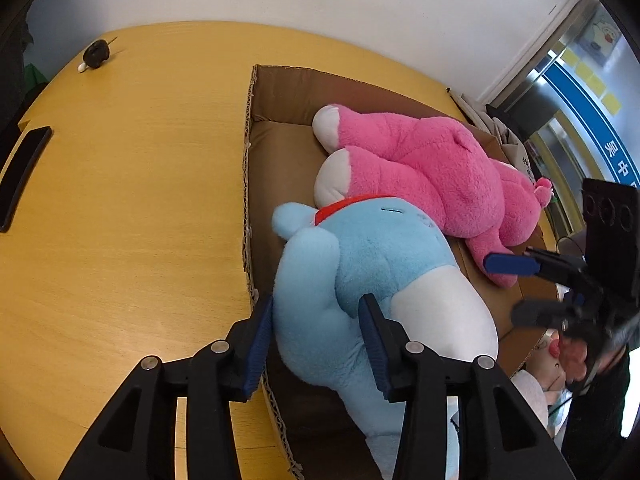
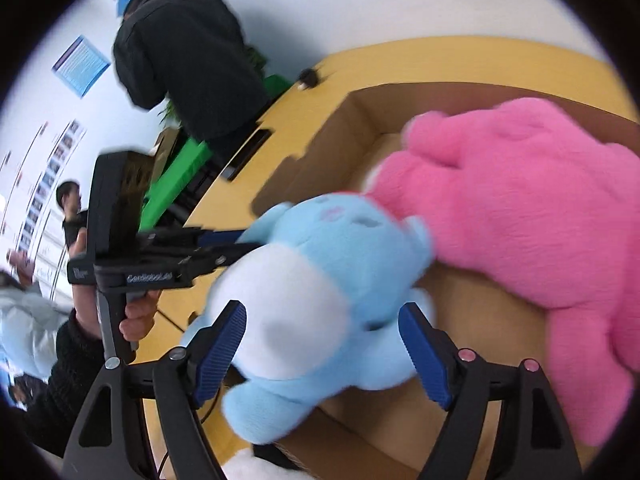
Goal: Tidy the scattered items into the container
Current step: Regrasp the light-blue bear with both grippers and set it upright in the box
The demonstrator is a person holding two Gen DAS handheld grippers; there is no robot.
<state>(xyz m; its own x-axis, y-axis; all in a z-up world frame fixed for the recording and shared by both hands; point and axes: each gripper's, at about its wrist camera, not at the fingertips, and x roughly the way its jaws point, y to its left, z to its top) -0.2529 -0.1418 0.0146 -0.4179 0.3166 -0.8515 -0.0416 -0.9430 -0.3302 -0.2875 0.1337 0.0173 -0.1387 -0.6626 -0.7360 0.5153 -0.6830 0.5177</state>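
Note:
A light blue and white plush toy lies in the open cardboard box beside a big pink plush toy. My left gripper is shut on a blue limb of the blue plush, which bulges between the blue pads. In the right wrist view the blue plush lies between the fingers of my right gripper, which stands wide open around its white belly over the box. The pink plush fills the right side of the box. The left gripper also shows from the side.
The box sits on a round yellow wooden table. A black phone lies at the table's left edge and a small dark object at the far side. A person in black stands beyond the table.

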